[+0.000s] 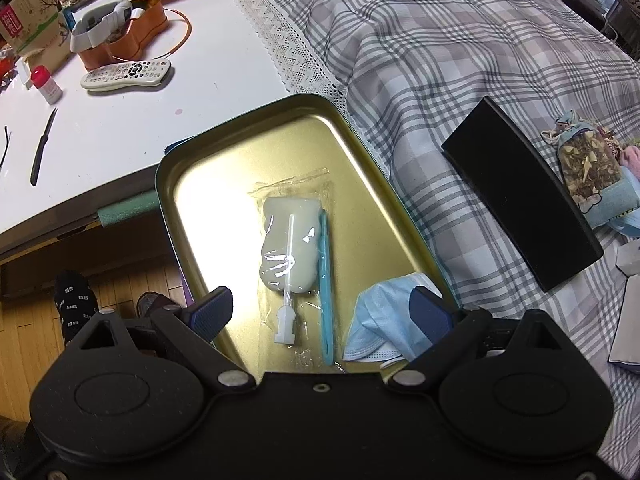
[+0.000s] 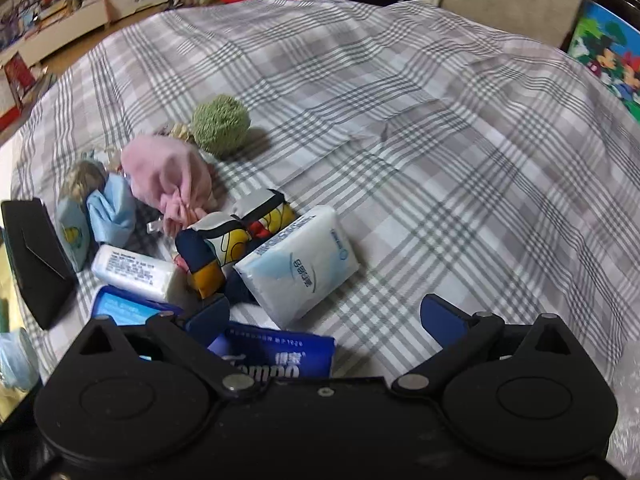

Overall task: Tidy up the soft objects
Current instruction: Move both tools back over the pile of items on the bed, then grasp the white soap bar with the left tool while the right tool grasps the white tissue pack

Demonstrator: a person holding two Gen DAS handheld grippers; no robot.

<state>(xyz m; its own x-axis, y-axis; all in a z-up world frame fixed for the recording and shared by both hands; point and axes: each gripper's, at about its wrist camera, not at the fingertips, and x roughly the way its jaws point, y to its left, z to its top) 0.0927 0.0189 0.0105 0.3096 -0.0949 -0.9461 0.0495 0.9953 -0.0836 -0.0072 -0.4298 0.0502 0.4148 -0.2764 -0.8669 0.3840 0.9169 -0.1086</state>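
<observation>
Hovering over the tin (image 1: 192, 184), the left tongs (image 1: 322, 312) gape, empty; between them lies one sealed pouch (image 1: 286, 240), one mask (image 1: 384, 320) at the right tip. Filling seems underway.

Right tongs (image 2: 326, 318) also spread, empty, above the bed (image 2: 440, 140): four tissue packs ahead-left, white pack (image 2: 298, 264) nearest, likely next.
</observation>
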